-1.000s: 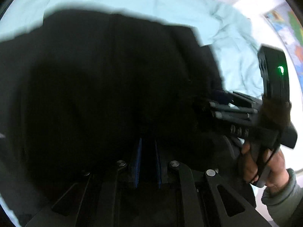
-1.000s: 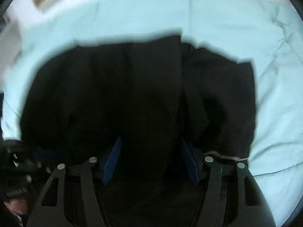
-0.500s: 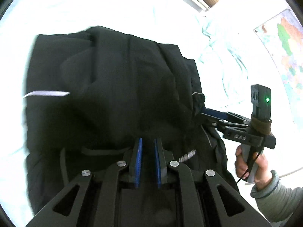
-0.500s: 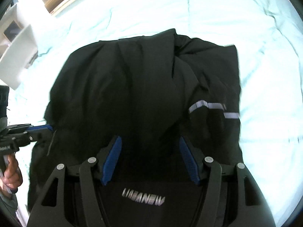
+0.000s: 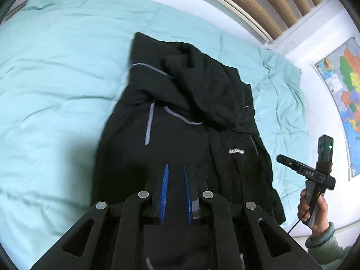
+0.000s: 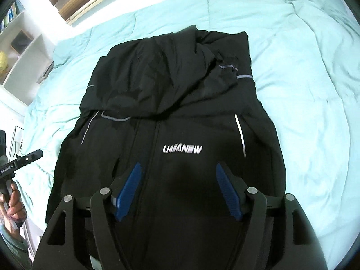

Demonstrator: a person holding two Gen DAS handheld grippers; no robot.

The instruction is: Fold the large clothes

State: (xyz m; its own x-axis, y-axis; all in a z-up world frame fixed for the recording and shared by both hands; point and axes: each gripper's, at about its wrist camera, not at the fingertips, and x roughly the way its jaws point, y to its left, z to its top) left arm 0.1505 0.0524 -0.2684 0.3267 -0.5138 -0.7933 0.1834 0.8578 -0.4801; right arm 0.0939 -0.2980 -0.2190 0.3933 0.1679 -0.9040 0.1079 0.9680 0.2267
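A large black jacket [image 6: 171, 103] with grey reflective stripes and a white chest logo lies front-up on the light teal bed cover [image 6: 303, 90]; its hood and sleeves are bunched at the far end. It also shows in the left wrist view [image 5: 180, 117]. My left gripper [image 5: 175, 168] hovers above the jacket's near part, its blue pads a narrow gap apart, holding nothing. My right gripper [image 6: 177, 168] is open wide above the jacket's chest, empty. The right gripper also shows in the left wrist view [image 5: 281, 158], off the jacket's right edge.
A wooden slatted headboard [image 5: 258, 2] runs along the bed's far side. A wall map [image 5: 344, 94] hangs at right. White shelves [image 6: 20, 51] stand left of the bed. The other gripper and a hand [image 6: 13, 193] show at the left edge.
Both grippers have pulled back and up from the jacket; it now lies flat on the bed with more of it in view. The left gripper's pads have parted slightly.
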